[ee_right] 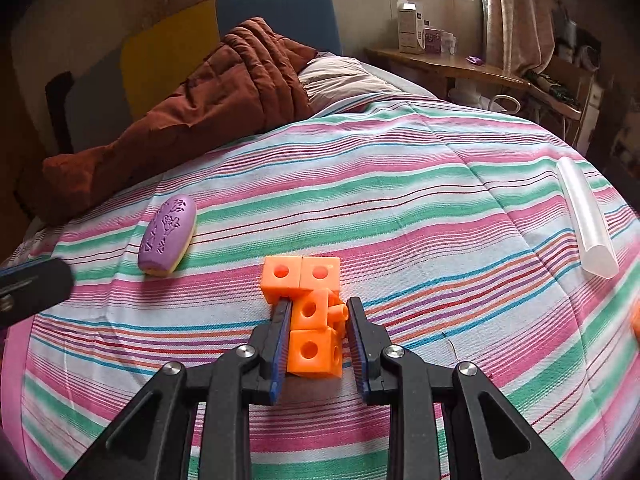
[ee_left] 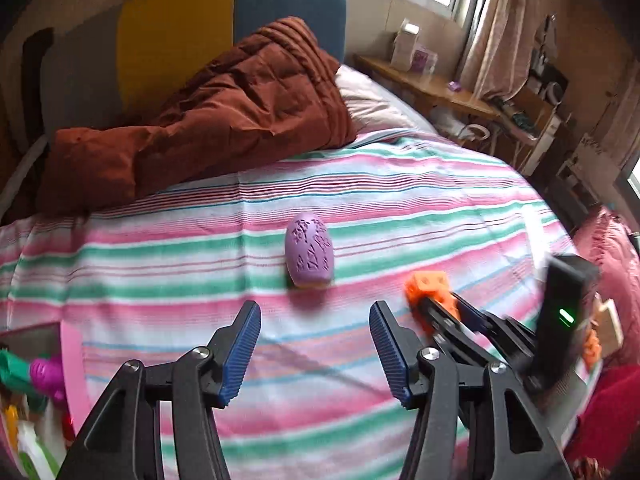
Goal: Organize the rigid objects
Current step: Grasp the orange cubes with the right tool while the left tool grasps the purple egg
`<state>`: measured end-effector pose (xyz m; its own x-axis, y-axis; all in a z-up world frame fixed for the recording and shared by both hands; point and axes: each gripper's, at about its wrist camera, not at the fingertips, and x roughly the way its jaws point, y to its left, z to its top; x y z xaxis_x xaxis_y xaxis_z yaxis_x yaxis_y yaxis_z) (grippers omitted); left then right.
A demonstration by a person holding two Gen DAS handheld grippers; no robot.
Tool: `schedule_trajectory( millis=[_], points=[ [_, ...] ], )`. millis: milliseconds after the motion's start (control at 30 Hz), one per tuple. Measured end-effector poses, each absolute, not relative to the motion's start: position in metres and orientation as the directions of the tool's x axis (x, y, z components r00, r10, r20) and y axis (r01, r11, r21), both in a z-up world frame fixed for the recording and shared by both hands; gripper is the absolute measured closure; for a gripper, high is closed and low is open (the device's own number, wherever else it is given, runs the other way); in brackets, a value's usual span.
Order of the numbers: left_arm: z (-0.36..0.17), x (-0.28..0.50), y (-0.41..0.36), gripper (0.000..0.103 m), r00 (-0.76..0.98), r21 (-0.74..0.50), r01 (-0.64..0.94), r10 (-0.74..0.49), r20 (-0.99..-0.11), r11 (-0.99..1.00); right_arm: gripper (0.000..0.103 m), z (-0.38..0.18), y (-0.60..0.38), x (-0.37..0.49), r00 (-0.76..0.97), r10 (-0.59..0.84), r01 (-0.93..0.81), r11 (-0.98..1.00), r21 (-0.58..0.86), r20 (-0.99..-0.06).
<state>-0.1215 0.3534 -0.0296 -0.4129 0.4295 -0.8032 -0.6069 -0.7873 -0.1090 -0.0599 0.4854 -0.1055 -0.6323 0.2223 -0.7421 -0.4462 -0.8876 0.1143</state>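
— Two grippers, two different jobs right now. Which one is busy?

— Right gripper. Its jaws sit on either side of the orange cube cluster, narrowed around it. The left finger looks pressed against the blocks; on the right side I cannot tell whether the pad is touching or just beside them.

— Where is the cluster itself?

— On the striped bedspread, directly ahead of the right gripper and partly between its fingers. Its long axis runs along the fingers, away from the camera, with two cubes across the far end beyond the fingertips.

— And the left gripper?

— Jaws spread wide, nothing between them. The purple oval case lies straight ahead of it, just past the fingertips, apart from them. Its long axis points roughly away from the gripper, so the jaws would close across its narrow width.

— So which hand takes the case?

— My judgement: the left, being nearer and already lined up. From the right gripper it lies well off to the left.

— Anything else loose?

— One translucent tube far right on the bedspread, nearer the right hand.
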Motion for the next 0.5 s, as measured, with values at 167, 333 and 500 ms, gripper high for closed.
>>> schedule_trajectory(
  millis=[167,333,500],
  points=[
    [-0.055,-0.155,0.384,0.045,-0.393,-0.077,-0.598,0.376,-0.839,-0.798,0.076,-0.107,0.486,-0.058,-0.642,0.22,-0.447,-0.886,0.125,-0.735],
    [-0.064,-0.171,0.406,0.045,-0.412,-0.033,-0.593,0.339,-0.846,-0.804,0.076,-0.107,0.485,-0.057,-0.644,0.224,-0.448,-0.885,0.123,-0.731],
    [-0.073,-0.173,0.42,0.045,-0.455,0.042,-0.618,0.314,-0.834,-0.785,0.076,-0.107,0.485,-0.056,-0.647,0.225,-0.451,-0.883,0.128,-0.729]
  ],
)
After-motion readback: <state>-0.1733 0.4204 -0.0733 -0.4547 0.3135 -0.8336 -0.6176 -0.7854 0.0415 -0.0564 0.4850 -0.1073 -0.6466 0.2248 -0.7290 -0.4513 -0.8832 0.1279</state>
